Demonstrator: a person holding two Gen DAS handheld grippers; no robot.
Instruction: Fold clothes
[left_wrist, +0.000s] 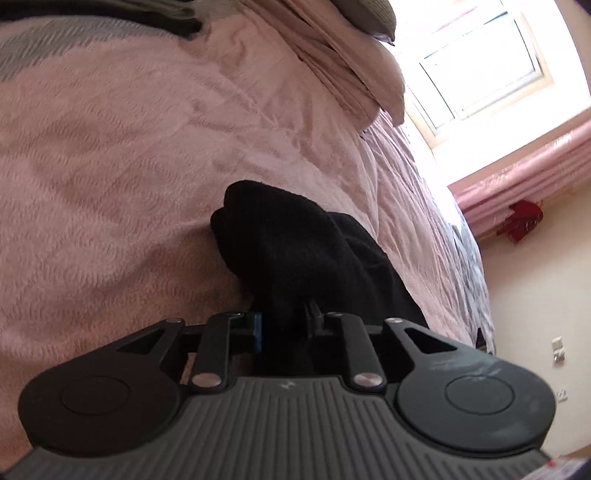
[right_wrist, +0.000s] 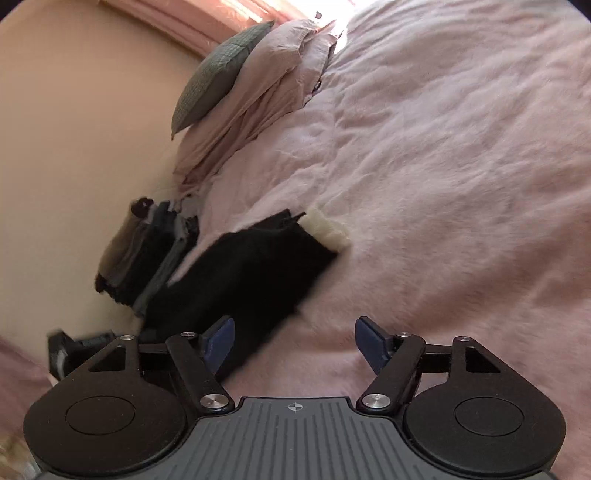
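In the left wrist view a black garment is bunched between the fingers of my left gripper, which is shut on it; the cloth hangs over the pink bedspread. In the right wrist view the black garment lies spread on the pink bedspread, with a small cream fuzzy piece at its far corner. My right gripper is open just above the bed, its left blue pad over the garment's near edge, nothing between the fingers.
A stack of folded dark and grey clothes sits by the wall at the bed's left. Pink pillows and a grey-green cushion lie at the head. A bright window and a pink radiator stand beyond the bed.
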